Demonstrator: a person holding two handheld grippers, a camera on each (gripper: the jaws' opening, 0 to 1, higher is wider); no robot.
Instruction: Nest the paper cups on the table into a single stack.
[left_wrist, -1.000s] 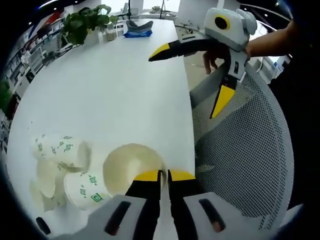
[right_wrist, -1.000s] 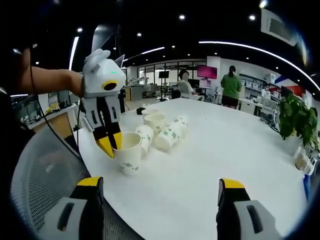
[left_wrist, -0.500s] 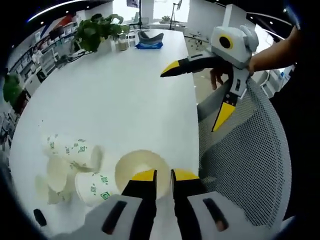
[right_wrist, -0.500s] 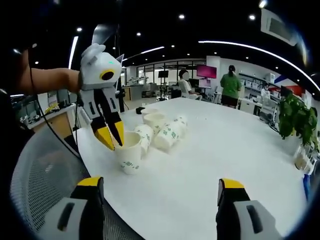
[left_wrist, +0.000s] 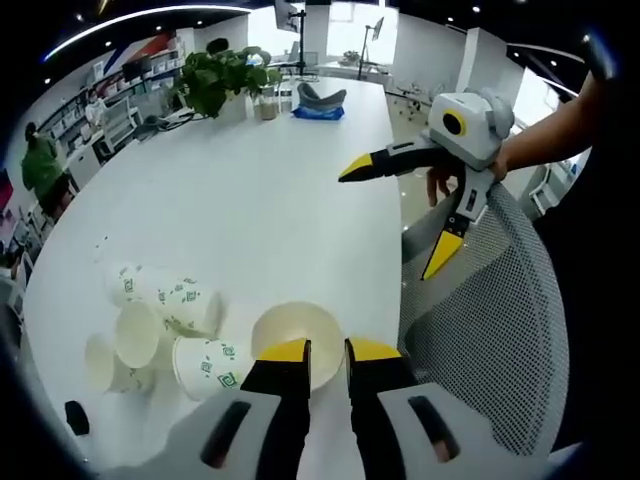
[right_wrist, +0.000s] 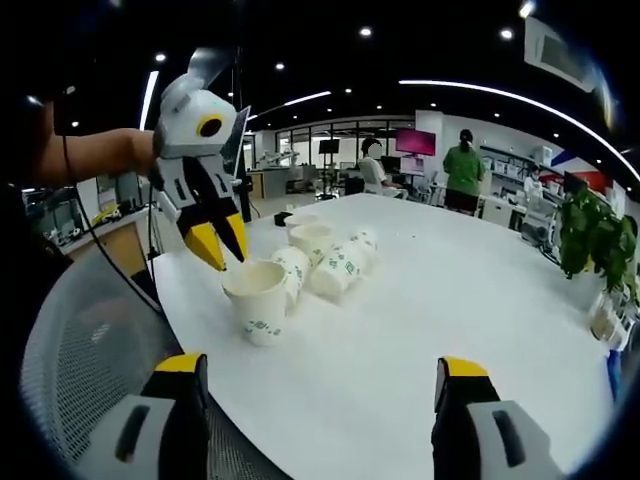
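left tool (right_wrist: 222, 255) just above the cup (right_wrist: 256, 300)
its tips sit slightly apart over the upright cup's rim; right tool (right_wrist: 315, 385) wide apart, farther off.

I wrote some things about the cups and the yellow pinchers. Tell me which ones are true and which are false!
1. One paper cup stands upright near the table edge. True.
2. The left gripper is squeezing that cup's rim. False: its jaws are slightly apart and sit just above the rim, not clamped on it.
3. Some cups lie on their sides behind the upright one, like this tipped cup. True.
4. The right gripper is shut tight. False: its jaws are spread wide with nothing between them.
5. A green plant sits at the table's far end in the left gripper view. True.
6. All the cups are already in one stack. False: they are scattered.
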